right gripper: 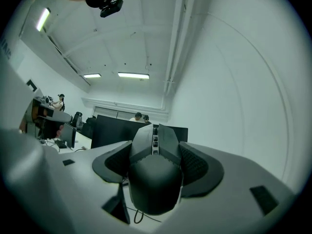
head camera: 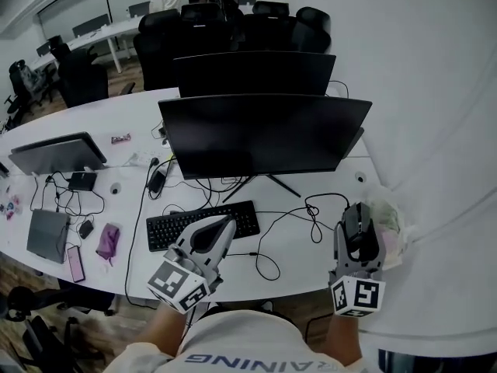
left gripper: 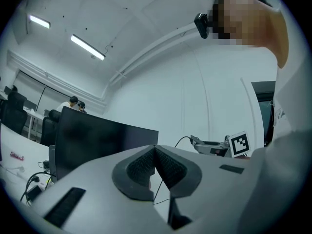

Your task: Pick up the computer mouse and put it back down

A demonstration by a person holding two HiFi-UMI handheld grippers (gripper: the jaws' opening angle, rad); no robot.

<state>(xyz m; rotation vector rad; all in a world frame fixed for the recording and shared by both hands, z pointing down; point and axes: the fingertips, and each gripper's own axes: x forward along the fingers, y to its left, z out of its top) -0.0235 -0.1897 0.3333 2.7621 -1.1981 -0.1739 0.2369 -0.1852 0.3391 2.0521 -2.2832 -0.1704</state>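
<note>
Gripping the black computer mouse (right gripper: 155, 179) by its flanks, the right gripper (head camera: 359, 217) has both jaws clamped on it at the lower right of the head view, over the right end of the white desk (head camera: 299, 266). The left gripper (head camera: 226, 225), at lower centre, has its jaws pressed together with nothing between them, tips above the black keyboard (head camera: 167, 233)

A long white desk (head camera: 124, 119) is backed by black chairs (head camera: 233, 29) on the far side; white walls (head camera: 419, 92) are lit by ceiling strip lights (left gripper: 87, 47).
</note>
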